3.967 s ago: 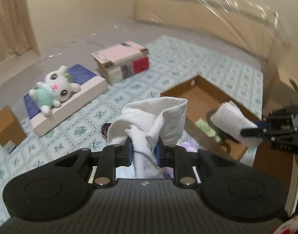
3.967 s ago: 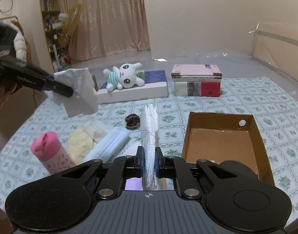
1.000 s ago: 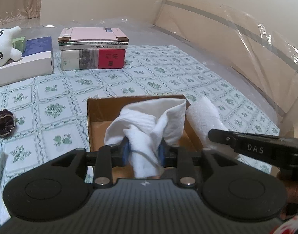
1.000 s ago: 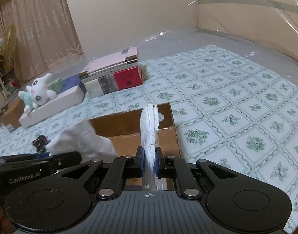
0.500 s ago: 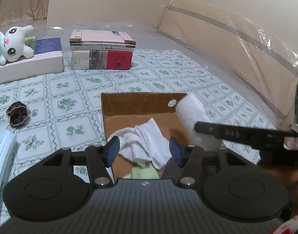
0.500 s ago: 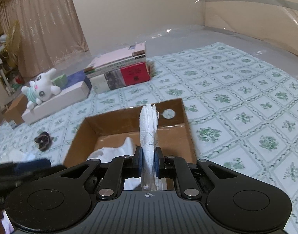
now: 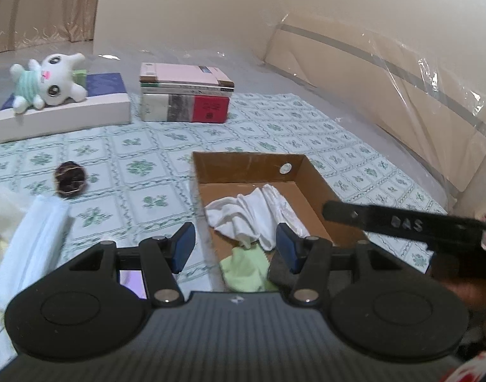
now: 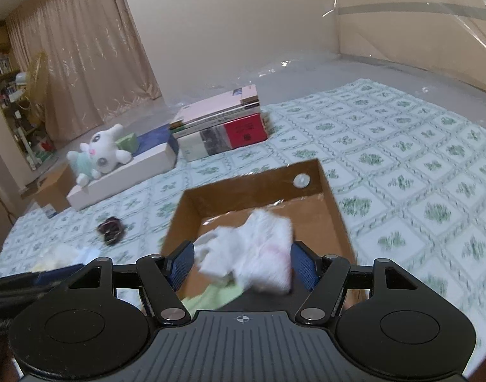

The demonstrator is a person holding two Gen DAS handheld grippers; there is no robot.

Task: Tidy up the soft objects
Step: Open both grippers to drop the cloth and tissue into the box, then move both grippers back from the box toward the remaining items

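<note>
A brown cardboard box (image 7: 310, 172) lies on the patterned cloth, and it also shows in the right wrist view (image 8: 192, 203). White cloths (image 7: 259, 215) and a green cloth (image 7: 246, 269) lie inside it. My left gripper (image 7: 235, 250) is open and empty above the box's near left corner. My right gripper (image 8: 243, 265) is open above the box; a blurred white cloth (image 8: 259, 251) sits between its fingers, loose, over a green cloth (image 8: 211, 297). The right gripper's finger (image 7: 386, 219) crosses the left wrist view.
A stack of books (image 7: 185, 97) and a white plush rabbit (image 7: 48, 82) on a flat box stand at the back. A dark brown object (image 7: 69, 180) lies on the cloth. A folded pale blue cloth (image 7: 29, 248) lies at the left. A plastic-wrapped headboard runs along the right.
My left gripper opened and dropped its white cloth into the box, then drew back. My right gripper has just opened and its white cloth is falling into the box.
</note>
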